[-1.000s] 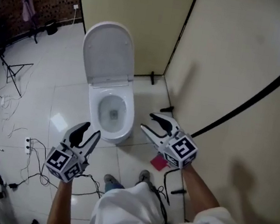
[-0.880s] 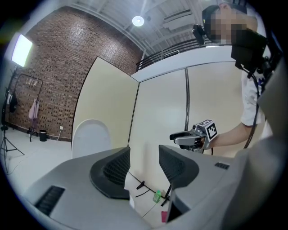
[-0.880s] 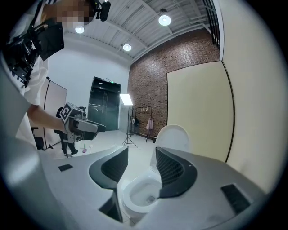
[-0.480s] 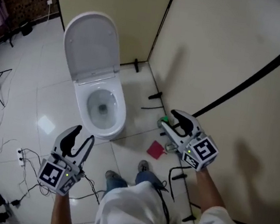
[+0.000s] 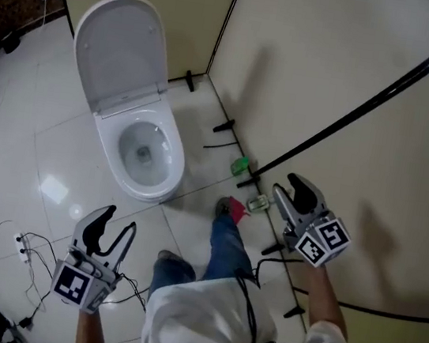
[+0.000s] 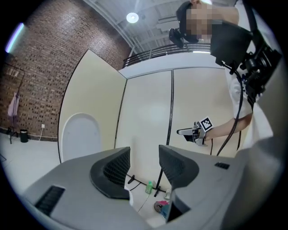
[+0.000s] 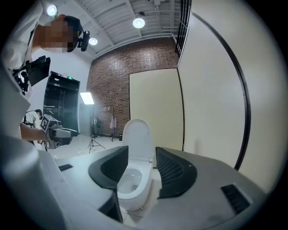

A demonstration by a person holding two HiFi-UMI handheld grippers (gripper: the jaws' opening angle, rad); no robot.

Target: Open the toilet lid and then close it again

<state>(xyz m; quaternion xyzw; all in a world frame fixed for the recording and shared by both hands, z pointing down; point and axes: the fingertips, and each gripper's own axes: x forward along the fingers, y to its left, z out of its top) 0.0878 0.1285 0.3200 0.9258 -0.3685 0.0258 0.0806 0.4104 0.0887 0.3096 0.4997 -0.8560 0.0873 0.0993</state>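
Observation:
A white toilet stands against the cream partition with its lid raised upright and the bowl uncovered. My left gripper hangs low at the near left, well short of the bowl, jaws open with nothing between them. My right gripper is at the right beside the wall, also open and empty. In the left gripper view the gripper points at the partition, with the lid off to its left. In the right gripper view the gripper frames the lid and bowl from a distance.
A cream wall with a black rail closes the right side. A green bottle and a red item lie at its foot. Cables and a power strip trail on the white tiles at left. The person's leg reaches forward.
Both grippers have drawn back from the toilet, the right one swinging out towards the wall. The toilet sits farther up and left in view, lid still raised. A leg has stepped forward.

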